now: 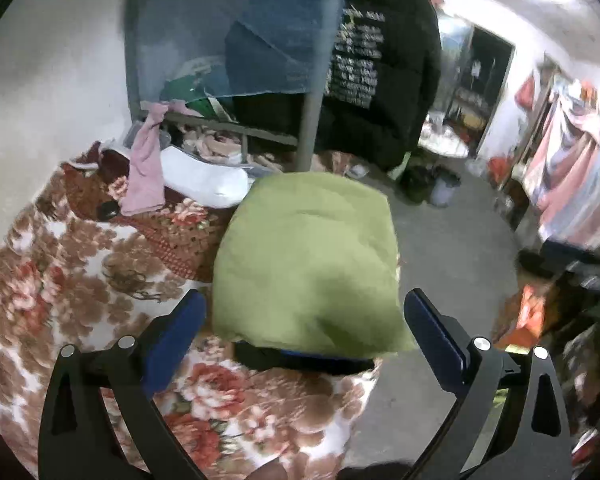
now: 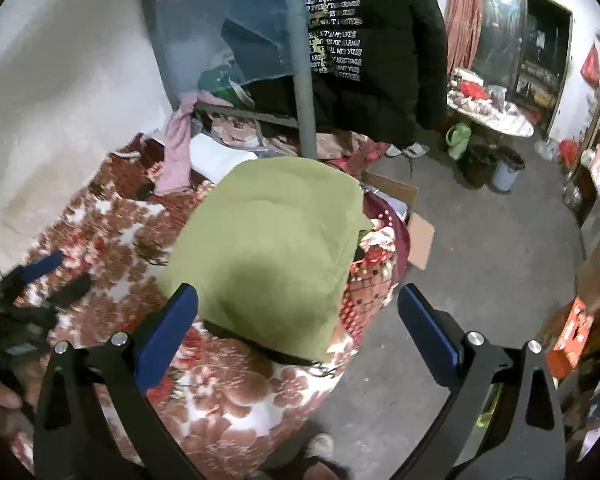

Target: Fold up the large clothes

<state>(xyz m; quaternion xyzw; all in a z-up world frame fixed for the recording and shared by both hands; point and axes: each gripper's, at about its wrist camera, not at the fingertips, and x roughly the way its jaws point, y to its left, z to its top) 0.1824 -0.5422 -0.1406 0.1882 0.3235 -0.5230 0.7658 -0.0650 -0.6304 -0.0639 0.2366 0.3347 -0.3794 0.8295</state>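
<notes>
Green garment (image 1: pixel 306 260), folded into a thick rectangle, lies on the floral blanket (image 1: pixel 60 280) at the bed's edge, with a dark layer showing under its near end. Left gripper (image 1: pixel 305 320) hovers above the garment's near edge, jaws wide and empty. Right gripper (image 2: pixel 298 312) hangs likewise, jaws wide, holding nothing. Behind, a black printed jacket (image 2: pixel 364 40) hangs by a grey post (image 2: pixel 302 80).

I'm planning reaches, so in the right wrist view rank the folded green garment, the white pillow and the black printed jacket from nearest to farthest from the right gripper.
From the right gripper, jaws open:
1. Folded green garment, directly ahead on the floral blanket.
2. White pillow, behind it, slightly left.
3. Black printed jacket, hanging at the back, right of the grey post.
</notes>
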